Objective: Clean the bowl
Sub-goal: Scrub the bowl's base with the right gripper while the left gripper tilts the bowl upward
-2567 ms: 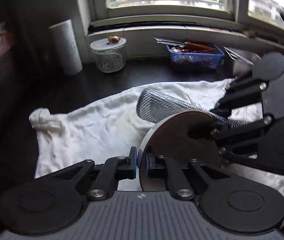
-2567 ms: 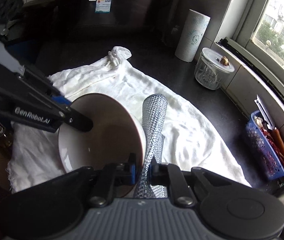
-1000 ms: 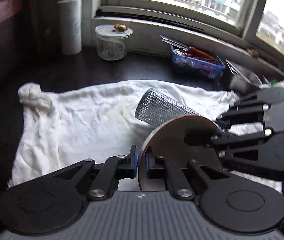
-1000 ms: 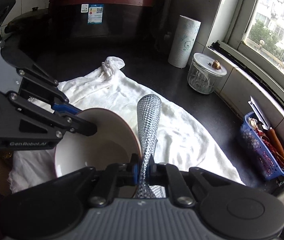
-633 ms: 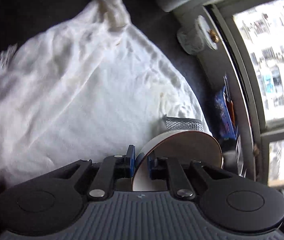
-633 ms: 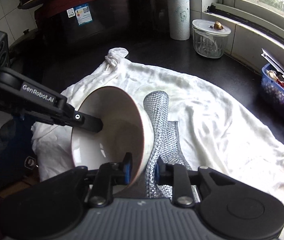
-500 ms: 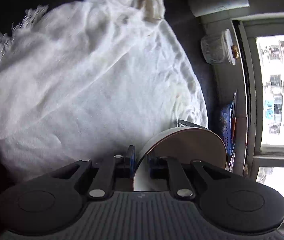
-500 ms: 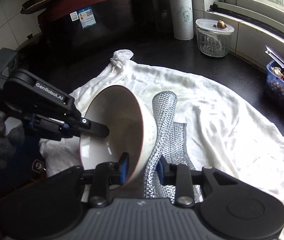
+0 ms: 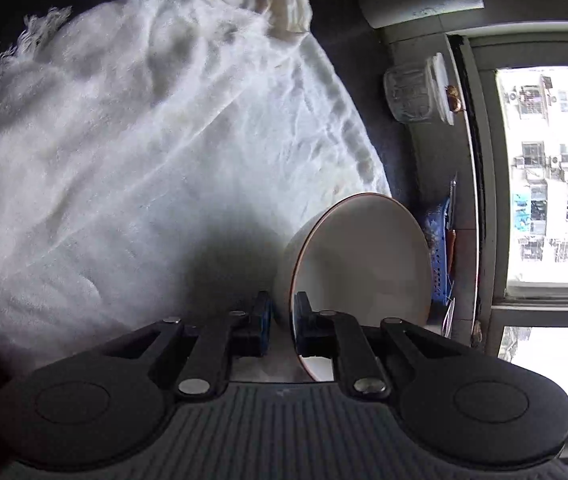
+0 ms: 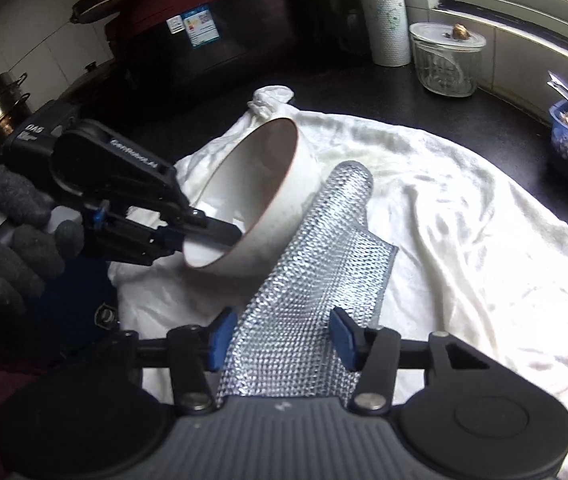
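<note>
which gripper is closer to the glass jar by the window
Right, though neither is close. The right gripper, its jaws just opened around the silver mesh cloth, sits across the white towel from the glass jar. The left gripper, clamped on the bowl rim, is farther.

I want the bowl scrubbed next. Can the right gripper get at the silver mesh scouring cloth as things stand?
Probably yes: the scouring cloth lies between the right gripper's parted jaws, which have just been opening, with nothing covering it. The bowl sits beside it.
</note>
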### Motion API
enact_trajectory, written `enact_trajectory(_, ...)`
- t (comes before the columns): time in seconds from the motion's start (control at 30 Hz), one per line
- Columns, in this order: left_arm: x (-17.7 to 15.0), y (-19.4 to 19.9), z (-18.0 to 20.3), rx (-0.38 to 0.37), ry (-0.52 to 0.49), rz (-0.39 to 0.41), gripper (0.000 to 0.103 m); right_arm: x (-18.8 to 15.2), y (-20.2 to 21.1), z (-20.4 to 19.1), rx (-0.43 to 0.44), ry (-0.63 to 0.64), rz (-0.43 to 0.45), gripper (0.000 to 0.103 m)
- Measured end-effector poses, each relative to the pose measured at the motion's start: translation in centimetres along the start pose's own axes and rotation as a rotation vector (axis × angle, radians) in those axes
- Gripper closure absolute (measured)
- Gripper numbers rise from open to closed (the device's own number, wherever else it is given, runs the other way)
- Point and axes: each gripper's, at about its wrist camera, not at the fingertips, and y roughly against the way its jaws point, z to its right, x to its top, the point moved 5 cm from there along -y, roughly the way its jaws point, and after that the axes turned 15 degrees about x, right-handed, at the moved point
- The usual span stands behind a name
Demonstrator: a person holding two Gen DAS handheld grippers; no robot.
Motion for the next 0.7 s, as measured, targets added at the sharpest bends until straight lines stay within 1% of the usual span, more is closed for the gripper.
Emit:
enact_trajectory(0.03, 0.0, 0.0, 0.1, -0.004, -0.01, 0.002, 0.092, 0.1, -0.1, 0.4, -0.02, -0.017, 0.005, 0.081)
enact_trajectory(0.07, 0.1, -0.1, 0.0, -0.016, -0.019, 0.002, 0.092, 0.2, -0.2, 0.8, -0.034, -0.032, 0.009, 0.09)
enact_trajectory(0.1, 0.2, -0.2, 0.0, -0.025, -0.022, 0.002, 0.092, 0.2, -0.3, 1.2, -0.042, -0.047, 0.013, 0.094)
enact_trajectory(0.13, 0.3, -0.2, -0.2, -0.036, -0.01, -0.003, 0.092, 0.2, -0.3, 1.5, -0.043, -0.064, 0.019, 0.095)
enact_trajectory(0.23, 0.3, -0.7, -1.3, -0.1, 0.053, -0.045, 0.092, 0.0, -0.2, 2.7, -0.004, -0.149, 0.06, 0.097)
enact_trajectory(0.33, -0.1, -1.1, -2.4, -0.205, 0.153, -0.083, 0.092, 0.1, 0.6, 3.4, 0.024, -0.211, 0.119, 0.098)
enact_trajectory(0.37, -0.3, -1.2, -2.5, -0.226, 0.165, -0.092, 0.092, 0.3, 0.8, 3.5, 0.027, -0.217, 0.13, 0.098)
enact_trajectory(0.53, -1.2, -1.1, -1.7, -0.273, 0.151, -0.14, 0.092, 1.1, 1.5, 4.1, 0.014, -0.18, 0.136, 0.099)
enact_trajectory(0.63, -1.5, -1.0, -0.8, -0.292, 0.138, -0.158, 0.092, 1.6, 0.5, 3.9, 0.002, -0.091, 0.084, 0.099)
enact_trajectory(0.7, -1.7, -1.1, -0.1, -0.299, 0.136, -0.172, 0.092, 1.6, -0.3, 3.5, 0.014, -0.026, 0.055, 0.099)
